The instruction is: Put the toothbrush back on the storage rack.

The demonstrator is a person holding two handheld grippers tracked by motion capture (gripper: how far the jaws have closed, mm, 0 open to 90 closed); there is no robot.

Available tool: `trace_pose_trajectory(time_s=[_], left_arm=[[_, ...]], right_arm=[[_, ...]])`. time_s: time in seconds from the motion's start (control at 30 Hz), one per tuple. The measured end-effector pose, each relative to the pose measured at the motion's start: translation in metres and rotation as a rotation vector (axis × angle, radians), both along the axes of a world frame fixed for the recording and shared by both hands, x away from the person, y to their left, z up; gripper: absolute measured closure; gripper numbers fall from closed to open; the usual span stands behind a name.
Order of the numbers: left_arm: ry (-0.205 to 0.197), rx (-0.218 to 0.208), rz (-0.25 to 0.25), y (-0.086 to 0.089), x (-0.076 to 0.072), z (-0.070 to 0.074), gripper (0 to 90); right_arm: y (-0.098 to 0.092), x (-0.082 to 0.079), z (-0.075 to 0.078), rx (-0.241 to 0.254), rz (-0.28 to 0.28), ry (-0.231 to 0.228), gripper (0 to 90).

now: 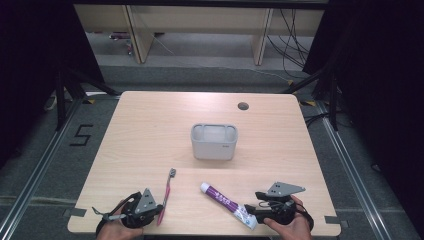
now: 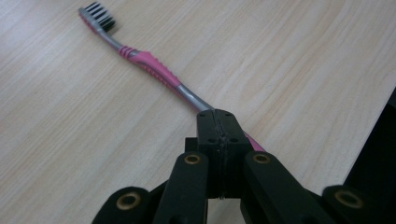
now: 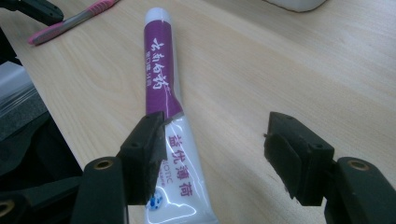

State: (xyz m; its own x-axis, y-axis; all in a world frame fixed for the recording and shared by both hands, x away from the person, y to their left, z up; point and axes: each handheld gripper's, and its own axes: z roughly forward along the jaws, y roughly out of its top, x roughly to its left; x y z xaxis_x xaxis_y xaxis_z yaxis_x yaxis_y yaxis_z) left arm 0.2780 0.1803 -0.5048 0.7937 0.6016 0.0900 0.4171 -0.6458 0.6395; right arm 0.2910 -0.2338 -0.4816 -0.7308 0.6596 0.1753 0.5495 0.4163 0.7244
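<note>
Your left hand [image 1: 117, 225] sits at the near left edge of the wooden table [image 1: 150, 125], and your left gripper [image 2: 218, 122] lies low, its jaws clamped tight on the tail of the pink toothbrush [image 2: 149, 67]. The toothbrush lies flat, its long axis running away from you, bristle head at the far end and leaning slightly right in the high view.

Your right hand [image 1: 287, 227] rests at the near right edge. Your right gripper [image 3: 215, 140] has its jaws spread apart, with the crimped white end of the purple toothpaste tube [image 3: 161, 70] lying on the table beside one pad. The tube's cap points away, up and to the left. A grey holder [image 1: 214, 141] stands mid-table, well apart from both.
</note>
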Motion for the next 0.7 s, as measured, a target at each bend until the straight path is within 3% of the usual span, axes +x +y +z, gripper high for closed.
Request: trace_pose_trajectory(time_s=[0.27, 0.53, 0.6, 0.7], left_arm=[[0.005, -0.002, -0.001, -0.002, 0.001, 0.000, 87.4], [0.042, -0.090, 0.138, 0.007, 0.014, 0.013, 68.4], [0.061, -0.092, 0.155, 0.006, 0.018, 0.016, 63.9], [0.081, -0.095, 0.179, 0.002, 0.023, 0.017, 58.6]], right_arm=[[-0.001, 0.000, 0.000, 0.002, -0.001, -0.001, 39.1], [0.001, -0.001, 0.000, -0.013, -0.020, -0.008, 39.1], [0.000, 0.001, -0.001, 0.004, 0.005, 0.005, 39.1], [0.000, 0.000, -0.001, -0.008, -0.008, 0.000, 39.1]])
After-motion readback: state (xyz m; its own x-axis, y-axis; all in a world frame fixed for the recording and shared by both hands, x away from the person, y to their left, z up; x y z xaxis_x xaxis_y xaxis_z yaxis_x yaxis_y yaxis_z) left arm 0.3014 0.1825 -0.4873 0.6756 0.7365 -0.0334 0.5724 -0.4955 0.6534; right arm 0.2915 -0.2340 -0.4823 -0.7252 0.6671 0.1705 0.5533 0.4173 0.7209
